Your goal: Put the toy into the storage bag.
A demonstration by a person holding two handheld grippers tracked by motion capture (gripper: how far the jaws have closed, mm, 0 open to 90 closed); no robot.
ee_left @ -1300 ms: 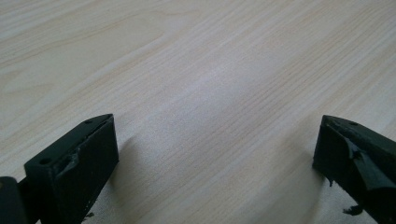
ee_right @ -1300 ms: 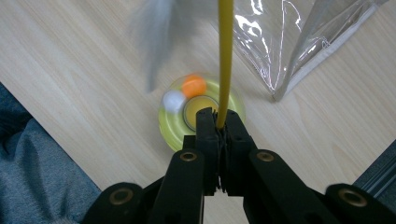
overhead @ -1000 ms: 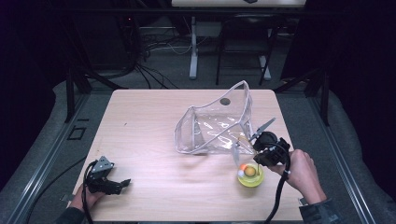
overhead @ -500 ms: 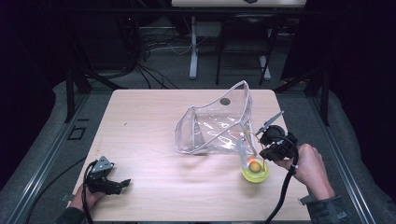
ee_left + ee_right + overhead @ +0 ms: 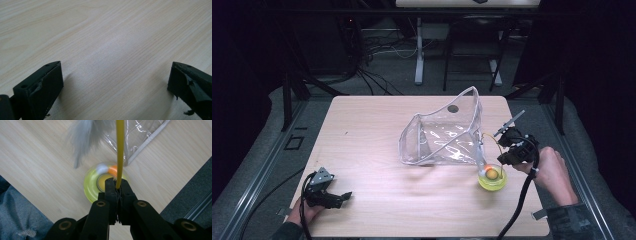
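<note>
From above, the right gripper (image 5: 507,150) holds a yellow wand stem (image 5: 490,141) over the round yellow toy (image 5: 492,178) beside the clear plastic pouch (image 5: 447,135); the left gripper (image 5: 115,82) rests wide open, empty, on the pale wooden table (image 5: 107,37); the right gripper view shows jaws pinched tight on that stem, so lift steadily, keeping the grey feather (image 5: 83,137) clear.

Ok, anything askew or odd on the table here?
The clear plastic pouch stands tipped on edge, mouth gaping sideways. The right gripper pinches a thin yellow rod above the round yellow toy. Nothing spilled.
</note>
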